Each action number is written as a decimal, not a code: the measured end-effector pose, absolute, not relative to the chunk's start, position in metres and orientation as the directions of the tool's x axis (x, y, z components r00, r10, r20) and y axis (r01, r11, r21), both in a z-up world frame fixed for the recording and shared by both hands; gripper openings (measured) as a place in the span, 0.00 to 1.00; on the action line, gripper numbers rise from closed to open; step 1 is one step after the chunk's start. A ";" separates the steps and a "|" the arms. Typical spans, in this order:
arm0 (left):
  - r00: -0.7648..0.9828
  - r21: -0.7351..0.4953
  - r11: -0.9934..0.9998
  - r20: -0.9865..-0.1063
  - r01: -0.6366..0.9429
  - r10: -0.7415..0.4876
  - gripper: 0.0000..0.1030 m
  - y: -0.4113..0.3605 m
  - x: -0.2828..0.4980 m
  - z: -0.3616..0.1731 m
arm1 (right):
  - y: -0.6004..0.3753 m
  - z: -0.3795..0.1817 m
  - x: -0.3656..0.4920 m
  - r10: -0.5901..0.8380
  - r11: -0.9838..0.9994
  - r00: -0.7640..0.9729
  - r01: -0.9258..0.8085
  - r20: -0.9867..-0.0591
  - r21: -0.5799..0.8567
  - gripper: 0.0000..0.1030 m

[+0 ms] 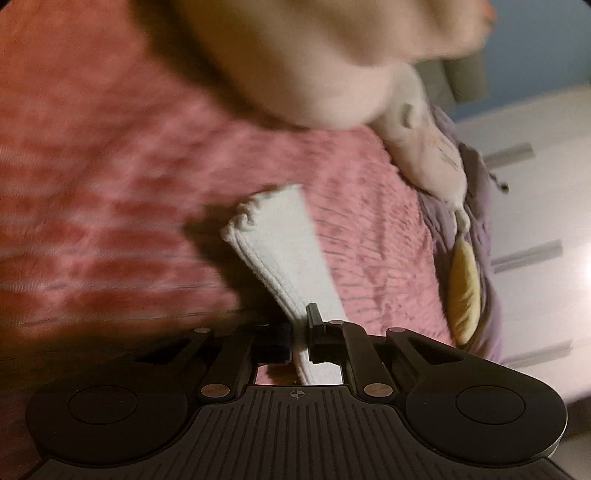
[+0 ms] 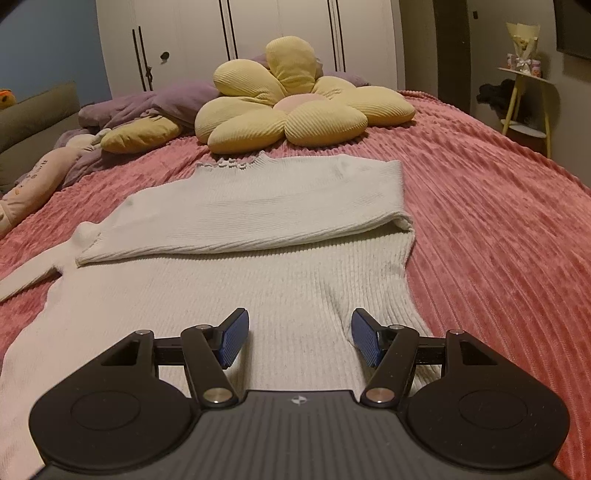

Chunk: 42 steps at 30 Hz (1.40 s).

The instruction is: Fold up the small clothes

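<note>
A cream ribbed knit sweater (image 2: 258,258) lies flat on the pink bedspread (image 2: 498,240), its right sleeve (image 2: 258,210) folded across the chest. My right gripper (image 2: 299,338) is open and empty, low over the sweater's lower part. My left gripper (image 1: 301,332) is shut on the left sleeve (image 1: 284,251), whose frilled cuff sticks out ahead, lifted over the bedspread (image 1: 110,184). The view is motion-blurred. The sweater body (image 1: 295,55) is a pale blur at the top.
A yellow flower-shaped cushion (image 2: 295,107) and a purple blanket (image 2: 147,107) lie at the head of the bed. A pink plush toy (image 2: 33,184) lies at the left edge. White wardrobe doors (image 2: 258,33) stand behind. A small yellow side table (image 2: 524,103) is at the right.
</note>
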State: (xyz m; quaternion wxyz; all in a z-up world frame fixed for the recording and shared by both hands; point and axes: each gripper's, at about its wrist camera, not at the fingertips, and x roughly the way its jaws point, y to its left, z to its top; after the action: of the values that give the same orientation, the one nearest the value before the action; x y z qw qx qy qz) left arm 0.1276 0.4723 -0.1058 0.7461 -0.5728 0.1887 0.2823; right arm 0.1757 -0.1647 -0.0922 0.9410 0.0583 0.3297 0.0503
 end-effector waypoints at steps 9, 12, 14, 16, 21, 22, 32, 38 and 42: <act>0.906 -0.607 0.751 -0.422 -0.260 -0.027 0.09 0.322 0.219 0.007 | -0.157 -0.104 0.174 0.149 0.988 0.781 -0.099 -0.607 0.116 0.82; 0.899 -0.552 0.831 -0.396 -0.073 -0.184 0.10 0.237 0.251 0.025 | -0.156 -0.104 0.173 0.149 0.988 0.781 -0.100 -0.606 0.114 0.85; 0.866 -0.497 0.868 -0.426 0.018 -0.262 0.17 0.182 0.269 0.022 | -0.157 -0.105 0.171 0.155 0.987 0.782 -0.103 -0.603 0.121 0.85; 0.827 -0.439 0.896 -0.477 0.069 -0.298 0.47 0.141 0.283 0.012 | -0.158 -0.105 0.170 0.164 0.986 0.778 -0.121 -0.606 0.112 0.85; 0.795 -0.429 0.902 -0.561 -0.042 -0.230 0.51 0.133 0.274 -0.021 | -0.164 -0.099 0.171 0.201 0.980 0.760 -0.164 -0.618 0.117 0.85; 0.791 -0.422 0.903 -0.577 -0.075 -0.204 0.51 0.141 0.273 -0.027 | -0.167 -0.097 0.171 0.209 0.978 0.761 -0.165 -0.615 0.129 0.85; 0.709 -0.357 0.894 -0.702 -0.269 -0.067 0.52 0.181 0.217 -0.072 | -0.130 -0.075 0.228 0.380 0.917 0.720 -0.211 -0.581 0.338 0.52; 0.716 -0.343 0.906 -0.694 -0.248 -0.067 0.56 0.180 0.209 -0.074 | -0.101 -0.080 0.269 0.400 0.907 0.674 -0.195 -0.621 0.373 0.41; 0.719 -0.339 0.910 -0.691 -0.238 -0.069 0.58 0.178 0.210 -0.077 | -0.090 -0.083 0.284 0.380 0.916 0.661 -0.172 -0.647 0.362 0.41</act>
State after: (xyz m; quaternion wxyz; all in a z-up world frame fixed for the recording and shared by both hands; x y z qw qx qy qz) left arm 0.2097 0.1776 -0.0770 0.9039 -0.2065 0.3716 0.0468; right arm 0.2843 -0.0901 -0.0832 0.9011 0.1359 0.3823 0.1533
